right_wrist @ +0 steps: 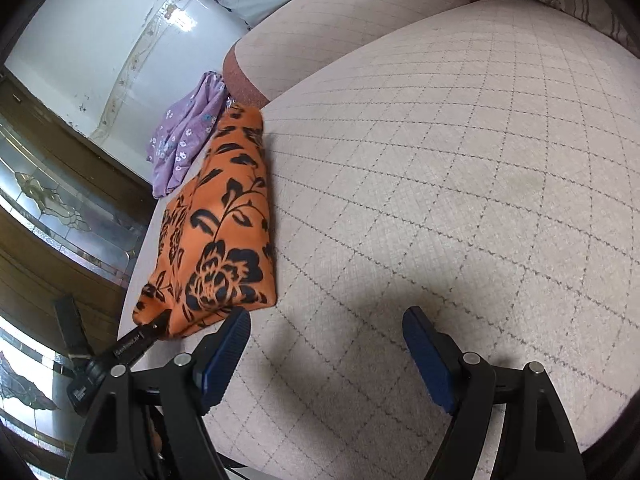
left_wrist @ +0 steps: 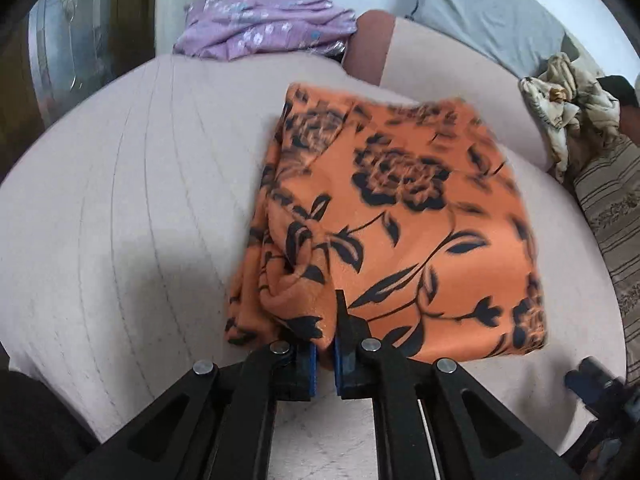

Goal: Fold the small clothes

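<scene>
My left gripper [left_wrist: 325, 354] has its blue pads nearly together, pinching a bunched fold at the near edge of the orange cloth [left_wrist: 384, 216]. The cloth, printed with black flowers and leaves, lies folded into a rough rectangle on the quilted pale mattress [left_wrist: 120, 208], its near edge close to the mattress edge. From the right wrist view I see the same cloth [right_wrist: 218, 232] as a flat folded packet off to my left, with the tip of the left gripper [right_wrist: 158, 326] touching its near corner.

My right gripper [right_wrist: 326, 344] is spread wide and holds nothing; its pads [right_wrist: 230, 354] hover over bare mattress [right_wrist: 460, 184] just beside the cloth, not touching it.

Beyond the cloth, at the far edge of the mattress, a purple garment [left_wrist: 264, 24] with small white flowers lies crumpled. A cream rag [left_wrist: 564, 108] sits bunched at the right, well apart from the orange cloth, next to a striped cushion [left_wrist: 612, 216]. A grey pillow [left_wrist: 484, 8] lies at the back.
</scene>
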